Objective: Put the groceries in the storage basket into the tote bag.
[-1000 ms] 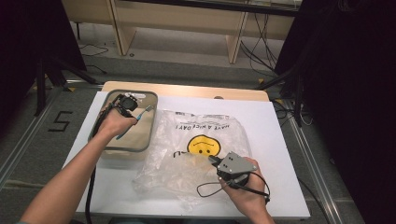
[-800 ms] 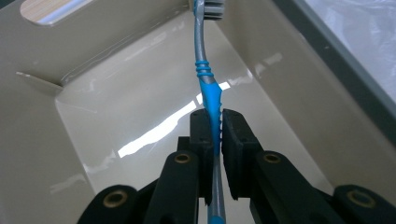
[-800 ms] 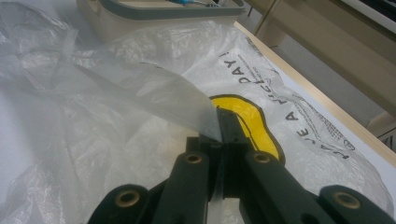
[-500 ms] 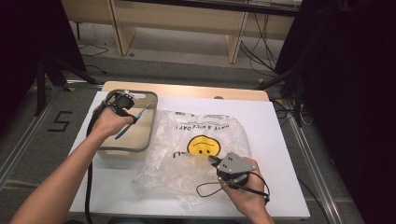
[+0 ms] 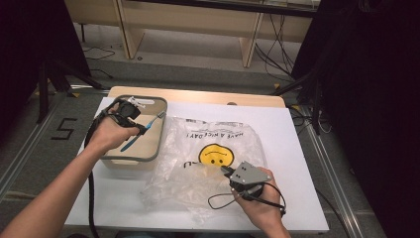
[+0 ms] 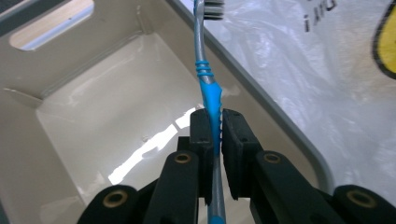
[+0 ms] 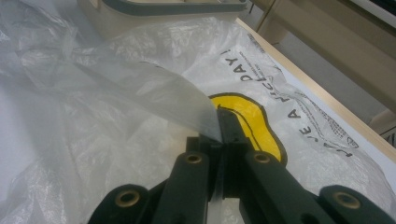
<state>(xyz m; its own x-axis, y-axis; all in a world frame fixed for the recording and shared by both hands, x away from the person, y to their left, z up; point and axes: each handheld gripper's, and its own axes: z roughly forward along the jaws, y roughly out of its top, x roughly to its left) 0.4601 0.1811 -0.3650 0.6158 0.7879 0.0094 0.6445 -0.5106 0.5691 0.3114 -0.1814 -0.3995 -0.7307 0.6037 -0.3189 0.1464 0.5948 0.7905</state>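
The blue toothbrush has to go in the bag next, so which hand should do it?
Probably left: the left gripper already clamps the blue plastic toothbrush over the beige plastic bin, while the right gripper pinches the clear smiley-face plastic bag.

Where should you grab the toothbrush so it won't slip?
Best on the blue ribbed grip section of the toothbrush, probably with jaws closing on its two flat sides from the handle end. The left gripper clamps it just there, over the bin; the ridges look grippy, and the bristle head stays free.
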